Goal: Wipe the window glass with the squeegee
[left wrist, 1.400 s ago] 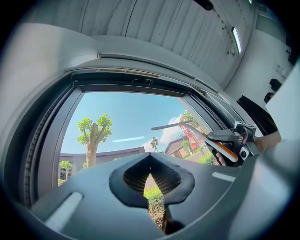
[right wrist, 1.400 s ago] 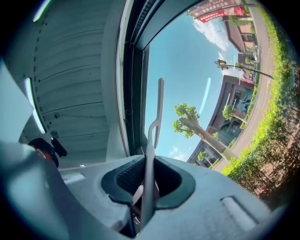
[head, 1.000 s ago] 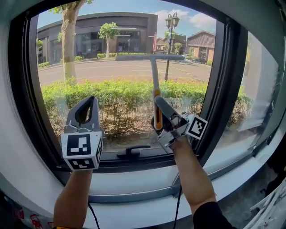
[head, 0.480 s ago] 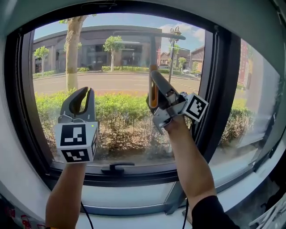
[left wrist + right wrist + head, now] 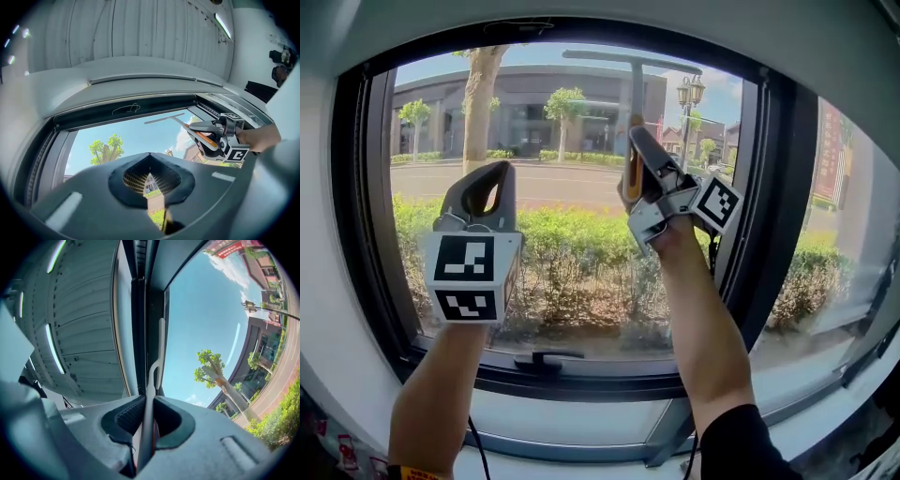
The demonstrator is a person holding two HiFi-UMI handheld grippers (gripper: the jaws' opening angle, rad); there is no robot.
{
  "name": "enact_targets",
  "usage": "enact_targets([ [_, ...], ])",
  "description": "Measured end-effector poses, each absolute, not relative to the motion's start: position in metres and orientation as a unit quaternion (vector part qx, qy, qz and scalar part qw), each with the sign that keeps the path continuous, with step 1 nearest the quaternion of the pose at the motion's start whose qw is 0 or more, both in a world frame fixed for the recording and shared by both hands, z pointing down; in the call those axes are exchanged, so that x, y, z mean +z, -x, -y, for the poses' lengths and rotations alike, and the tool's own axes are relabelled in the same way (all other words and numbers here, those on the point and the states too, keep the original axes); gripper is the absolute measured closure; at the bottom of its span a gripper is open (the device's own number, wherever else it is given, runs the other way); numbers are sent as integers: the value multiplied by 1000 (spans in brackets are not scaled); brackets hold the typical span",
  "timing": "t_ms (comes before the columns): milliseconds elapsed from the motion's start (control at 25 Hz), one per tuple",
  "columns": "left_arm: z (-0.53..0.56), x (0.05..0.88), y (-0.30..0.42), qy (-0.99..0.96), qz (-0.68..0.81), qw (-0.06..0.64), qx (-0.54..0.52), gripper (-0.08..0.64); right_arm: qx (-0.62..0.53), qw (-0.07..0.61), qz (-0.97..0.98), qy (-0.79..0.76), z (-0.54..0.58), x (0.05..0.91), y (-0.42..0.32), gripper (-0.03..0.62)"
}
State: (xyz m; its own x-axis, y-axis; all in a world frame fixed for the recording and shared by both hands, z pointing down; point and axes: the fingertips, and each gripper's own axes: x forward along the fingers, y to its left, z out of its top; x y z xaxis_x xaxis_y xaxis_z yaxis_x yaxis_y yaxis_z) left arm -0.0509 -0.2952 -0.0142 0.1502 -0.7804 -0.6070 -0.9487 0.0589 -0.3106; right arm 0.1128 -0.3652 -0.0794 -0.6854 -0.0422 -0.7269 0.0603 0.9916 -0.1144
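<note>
The squeegee has a grey blade (image 5: 630,60), a thin shaft and an orange grip; its blade lies level against the window glass (image 5: 562,234) just under the top frame. My right gripper (image 5: 636,150) is shut on the grip, held high at the pane's right side. From the right gripper view the shaft (image 5: 146,418) runs up between the jaws to the blade (image 5: 161,345). My left gripper (image 5: 492,178) is shut and holds nothing, raised in front of the pane's left half. From the left gripper view the squeegee (image 5: 165,117) and the right gripper (image 5: 208,136) show to the upper right.
A black window frame (image 5: 771,216) borders the pane, and a black latch handle (image 5: 548,359) sits on the bottom rail. Another pane (image 5: 839,253) lies to the right. Beyond the glass are a hedge, a tree and a street.
The right gripper has carried the squeegee up the glass, from mid-pane to the top edge. The left gripper has risen slightly, and the head view has tilted upward.
</note>
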Motion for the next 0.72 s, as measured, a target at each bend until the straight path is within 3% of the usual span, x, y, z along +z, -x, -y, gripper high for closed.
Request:
enact_targets([
  [320, 293, -5, 49, 670, -644, 354, 105, 545, -77, 396, -915, -3, 367, -59, -113, 546],
  [720, 330, 45, 29, 704, -636, 306, 82, 545, -114, 377, -919, 4, 362, 11, -121, 545],
])
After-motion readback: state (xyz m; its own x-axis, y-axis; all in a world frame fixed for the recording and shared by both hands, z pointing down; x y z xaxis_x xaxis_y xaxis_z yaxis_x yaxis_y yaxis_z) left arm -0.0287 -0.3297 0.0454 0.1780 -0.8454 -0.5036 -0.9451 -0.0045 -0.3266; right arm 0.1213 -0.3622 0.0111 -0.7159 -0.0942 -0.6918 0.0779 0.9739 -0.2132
